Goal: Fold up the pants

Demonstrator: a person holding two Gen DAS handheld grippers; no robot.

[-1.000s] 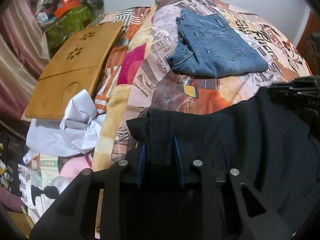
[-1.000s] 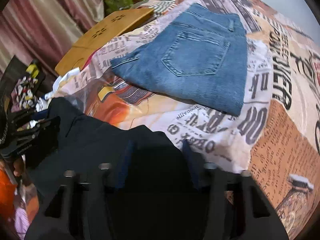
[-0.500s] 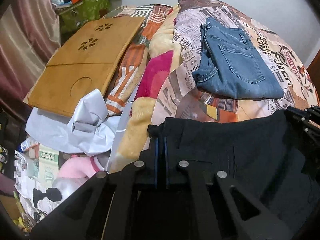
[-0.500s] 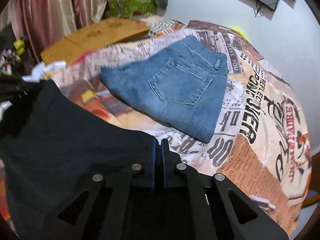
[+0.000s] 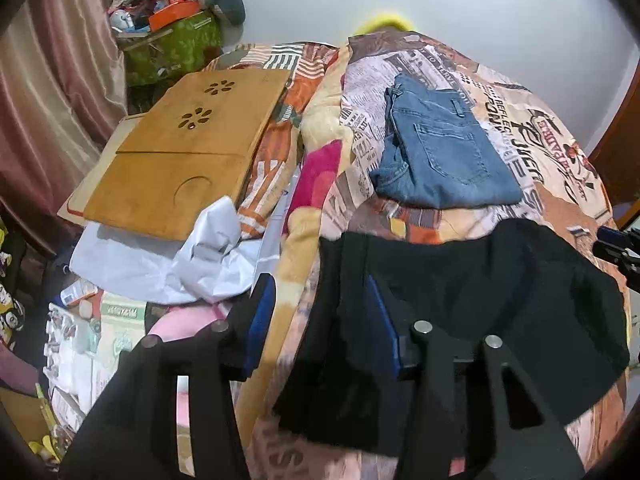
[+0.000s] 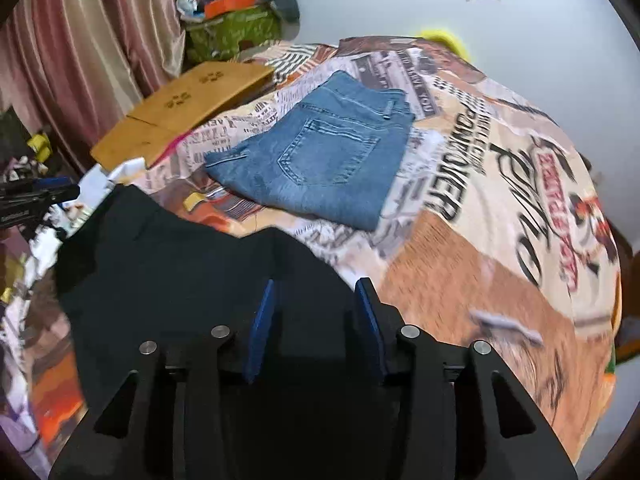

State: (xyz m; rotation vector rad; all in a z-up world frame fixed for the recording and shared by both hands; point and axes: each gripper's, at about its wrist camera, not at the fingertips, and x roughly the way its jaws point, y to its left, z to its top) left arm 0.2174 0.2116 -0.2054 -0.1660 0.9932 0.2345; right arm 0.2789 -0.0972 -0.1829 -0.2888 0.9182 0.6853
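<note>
The black cloth pants (image 5: 472, 280) lie folded on the near edge of the bed's newspaper-print bedspread (image 6: 480, 272), no longer pinched. Half a second ago both tongs were clamped on the fabric; now the left tongs (image 5: 320, 320) and the right tongs (image 6: 316, 324) stand with jaws spread apart, the cloth slack under them. That release suggests this fold is set down. Farther up the bed, well apart, sits a folded pair of blue denim jeans (image 6: 320, 160), and beyond it a tan wooden lap tray (image 5: 180, 160).
</note>
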